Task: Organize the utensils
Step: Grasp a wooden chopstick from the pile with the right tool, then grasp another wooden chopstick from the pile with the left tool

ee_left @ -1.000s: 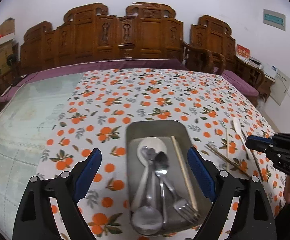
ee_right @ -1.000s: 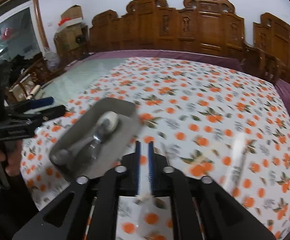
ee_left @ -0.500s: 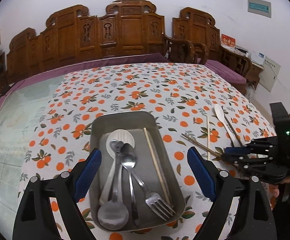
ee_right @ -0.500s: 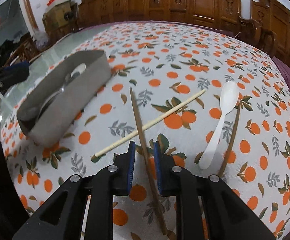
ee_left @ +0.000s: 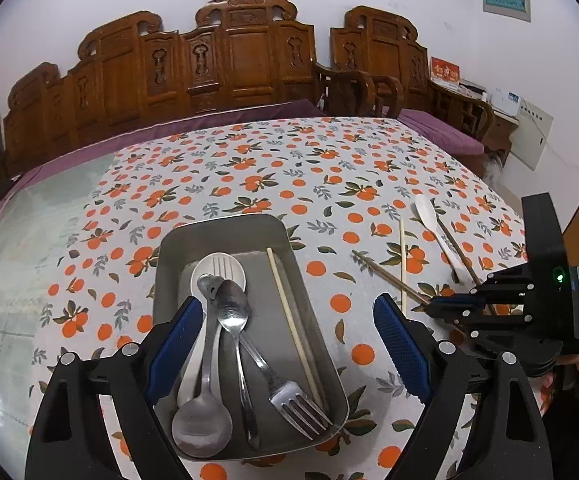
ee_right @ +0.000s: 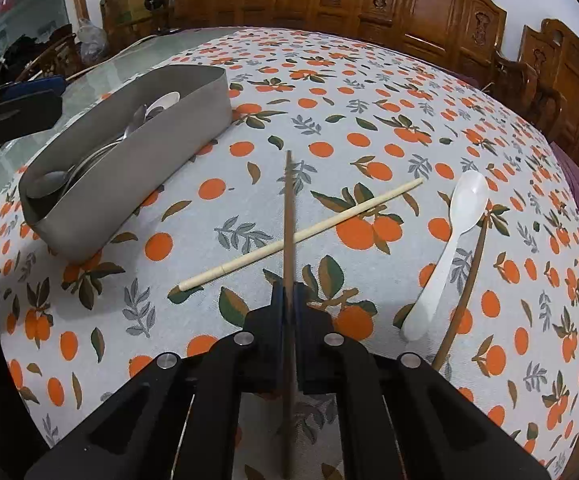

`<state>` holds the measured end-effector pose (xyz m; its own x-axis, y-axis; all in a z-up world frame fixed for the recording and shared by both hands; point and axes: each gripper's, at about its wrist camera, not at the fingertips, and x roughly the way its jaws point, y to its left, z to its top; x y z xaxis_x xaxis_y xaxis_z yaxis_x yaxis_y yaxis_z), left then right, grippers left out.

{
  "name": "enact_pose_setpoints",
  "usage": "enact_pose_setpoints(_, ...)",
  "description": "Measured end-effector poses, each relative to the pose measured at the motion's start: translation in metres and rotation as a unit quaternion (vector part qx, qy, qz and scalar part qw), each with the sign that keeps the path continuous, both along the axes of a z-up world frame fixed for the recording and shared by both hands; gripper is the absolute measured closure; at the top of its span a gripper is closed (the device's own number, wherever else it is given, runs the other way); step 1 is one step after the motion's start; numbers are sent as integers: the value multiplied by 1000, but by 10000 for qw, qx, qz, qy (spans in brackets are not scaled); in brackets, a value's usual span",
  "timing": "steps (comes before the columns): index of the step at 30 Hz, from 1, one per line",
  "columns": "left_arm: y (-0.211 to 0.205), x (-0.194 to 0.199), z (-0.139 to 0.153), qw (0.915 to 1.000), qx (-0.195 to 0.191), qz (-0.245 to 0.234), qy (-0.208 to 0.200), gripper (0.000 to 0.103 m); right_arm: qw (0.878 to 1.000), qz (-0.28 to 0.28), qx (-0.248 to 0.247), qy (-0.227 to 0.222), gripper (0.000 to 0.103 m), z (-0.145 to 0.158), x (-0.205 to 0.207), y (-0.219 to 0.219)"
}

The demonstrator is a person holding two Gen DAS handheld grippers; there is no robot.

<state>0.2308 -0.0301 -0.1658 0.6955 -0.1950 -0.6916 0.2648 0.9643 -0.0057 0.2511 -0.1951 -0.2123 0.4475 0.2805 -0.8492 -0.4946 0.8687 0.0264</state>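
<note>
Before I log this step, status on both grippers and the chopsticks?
Right gripper shut on dark chopstick, which crosses over light chopstick. Left gripper open, empty, above metal tray. White spoon, second dark chopstick on cloth.

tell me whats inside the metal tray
Inside the metal tray: a white spoon, two metal spoons, a fork and one pale chopstick. The floor beneath them is hidden.

Left wrist view: looking steeply down from close above the rectangular grey metal tray (ee_left: 225, 224), carved wooden chairs (ee_left: 245, 48) along the upper frame. Right wrist view: tilted steeper, nearer the orange-print tablecloth (ee_right: 369, 120). Shared: tray, cloth, white plastic spoon (ee_right: 449, 248), chairs.
</note>
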Motion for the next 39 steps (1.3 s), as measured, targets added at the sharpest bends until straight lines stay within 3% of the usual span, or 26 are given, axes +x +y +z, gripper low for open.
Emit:
enact_pose_setpoints(7,-18,-4,6,9998,6,-215,-17,19,9981,-303,458,-286,97,25,10,-25)
enact_pose_setpoints(10,-30,-1,6,9992,-37,-377,83,31,9973,-321,570,-320,97,31,16,-34)
enact_pose_setpoints(16,-55,9,-4,9979,205,-564,251,44,9960,-485,634,-404,97,36,22,-49)
enact_pose_setpoints(26,-102,38,-32,9940,262,-811,692,55,9916,-953,795,-352,97,32,33,-82)
enact_pose_setpoints(35,-128,62,-60,9902,371,-841,1052,72,9918,-1004,721,-318,97,27,36,-84)
enact_pose_setpoints(39,-137,68,-70,9886,446,-875,1141,74,9912,-1026,773,-306,97,27,37,-86)
